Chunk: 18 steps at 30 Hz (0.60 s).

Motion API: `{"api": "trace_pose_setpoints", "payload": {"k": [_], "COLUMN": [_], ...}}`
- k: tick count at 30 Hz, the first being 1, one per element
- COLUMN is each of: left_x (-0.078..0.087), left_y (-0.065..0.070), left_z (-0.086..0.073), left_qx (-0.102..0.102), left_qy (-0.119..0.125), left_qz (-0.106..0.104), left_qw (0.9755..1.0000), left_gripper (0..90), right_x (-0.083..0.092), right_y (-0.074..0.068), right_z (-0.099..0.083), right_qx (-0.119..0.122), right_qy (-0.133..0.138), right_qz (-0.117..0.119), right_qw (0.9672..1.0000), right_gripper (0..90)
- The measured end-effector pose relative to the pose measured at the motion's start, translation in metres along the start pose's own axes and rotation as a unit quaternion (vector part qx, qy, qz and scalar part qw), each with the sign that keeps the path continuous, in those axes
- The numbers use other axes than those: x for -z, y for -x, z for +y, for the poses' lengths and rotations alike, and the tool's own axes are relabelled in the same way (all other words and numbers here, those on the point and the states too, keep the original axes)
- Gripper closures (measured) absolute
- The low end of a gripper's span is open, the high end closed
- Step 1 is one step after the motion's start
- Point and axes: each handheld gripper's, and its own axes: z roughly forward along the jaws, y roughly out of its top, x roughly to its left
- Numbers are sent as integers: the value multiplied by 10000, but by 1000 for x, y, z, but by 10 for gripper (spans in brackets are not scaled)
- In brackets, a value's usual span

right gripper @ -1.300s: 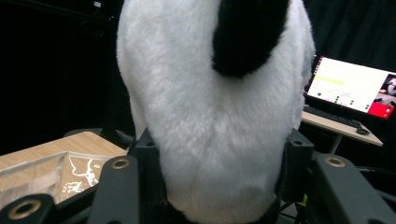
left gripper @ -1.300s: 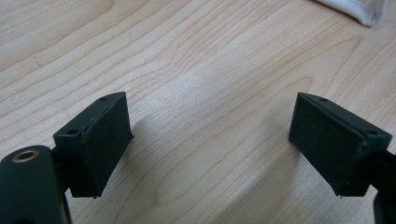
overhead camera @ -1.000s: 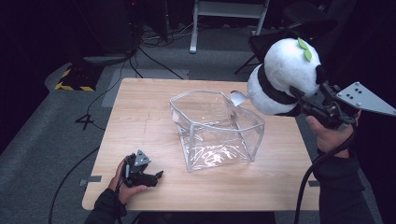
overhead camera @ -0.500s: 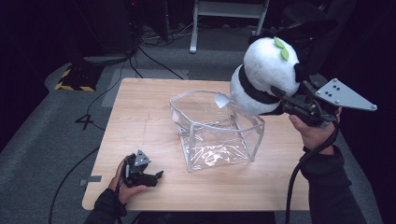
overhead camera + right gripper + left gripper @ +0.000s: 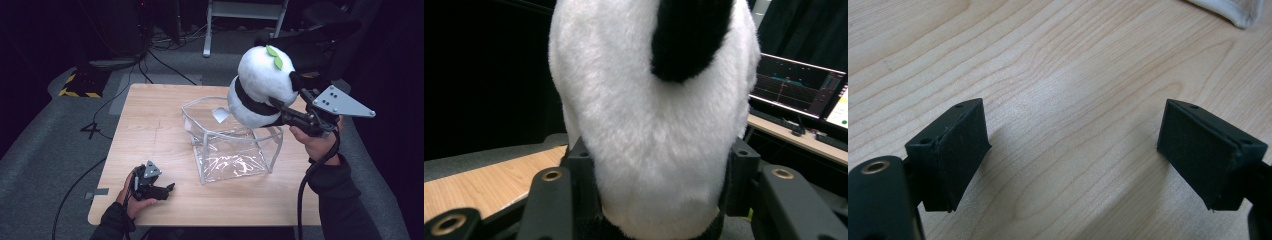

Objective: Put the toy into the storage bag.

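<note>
The right gripper (image 5: 280, 107) is clamped on the panda (image 5: 260, 85), which hangs in the air in front of its jaws, above the far right edge of the clear box (image 5: 232, 142). To do this step well, I think the toy should be brought over the middle of the opening and lowered before the jaws let go, because it is wide and the soft walls may bend. The box looks empty. The left gripper (image 5: 165, 190) rests on the table (image 5: 150, 120), jaws wide apart, holding nothing.
</note>
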Motion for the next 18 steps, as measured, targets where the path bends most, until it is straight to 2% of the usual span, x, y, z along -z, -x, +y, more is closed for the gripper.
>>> {"api": "trace_pose_setpoints", "payload": {"k": [18], "left_x": [0], "left_y": [0], "left_z": [0], "left_qx": [21], "left_qy": [2], "left_qz": [-6], "left_qw": [10000], "left_gripper": [131], "right_x": [-21], "right_y": [-26], "right_z": [1], "right_qx": [121], "right_qy": [-109], "right_qz": [351], "right_qw": [9992], "right_gripper": [481]}}
